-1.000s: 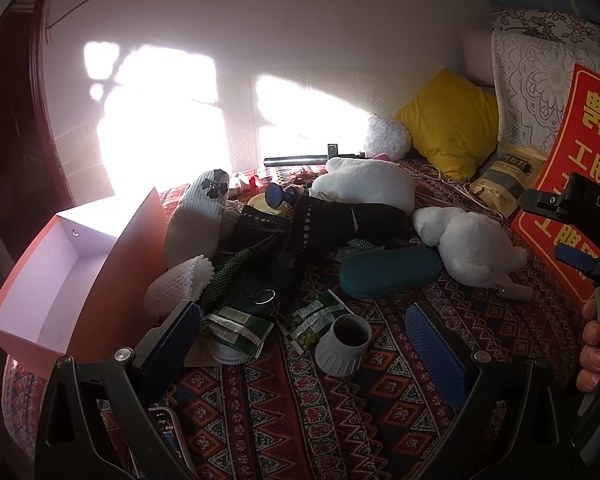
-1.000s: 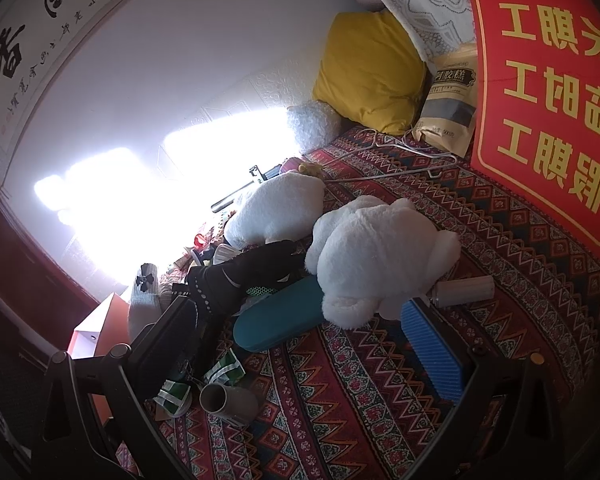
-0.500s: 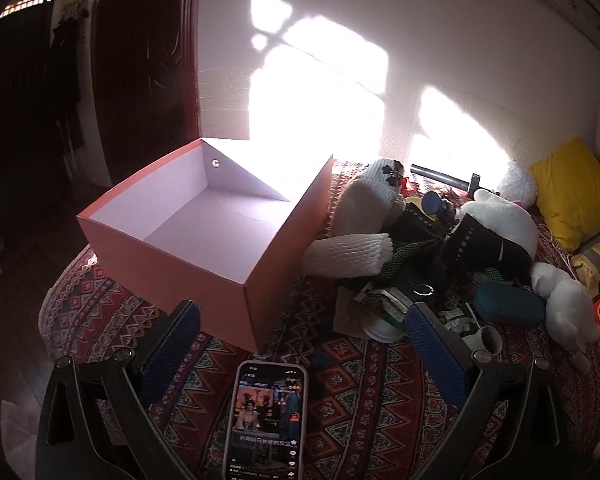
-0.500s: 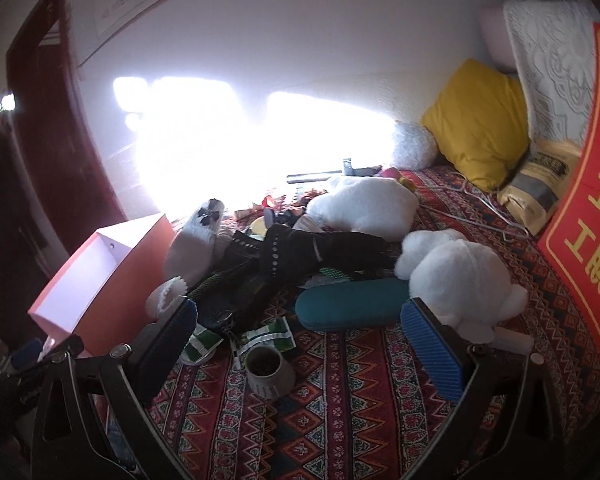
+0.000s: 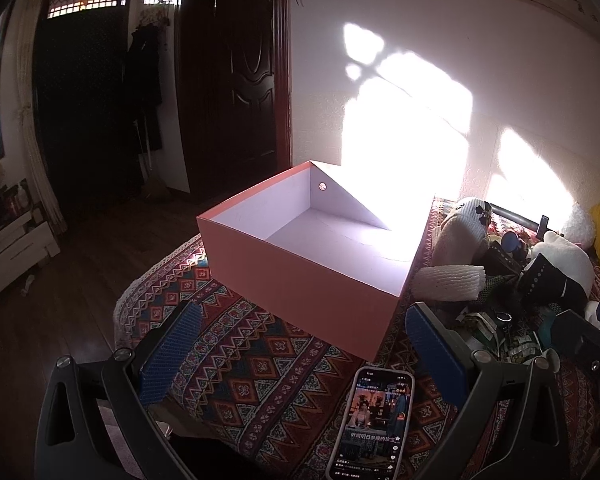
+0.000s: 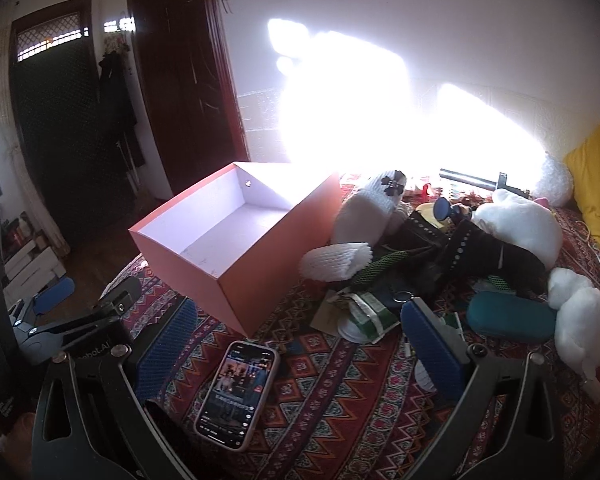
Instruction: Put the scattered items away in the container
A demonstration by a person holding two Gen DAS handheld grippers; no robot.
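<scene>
A lived-in room of a home was seen in afternoon sun: a patterned cloth (image 6: 340, 400) covered a bed-like surface strewn with plush toys (image 6: 524, 224), a yellow cushion (image 6: 596, 176) against the wall, dark wooden doors (image 5: 236, 80), a coat hanging by the doorway (image 5: 144, 80) and wooden flooring (image 5: 80, 248).
</scene>
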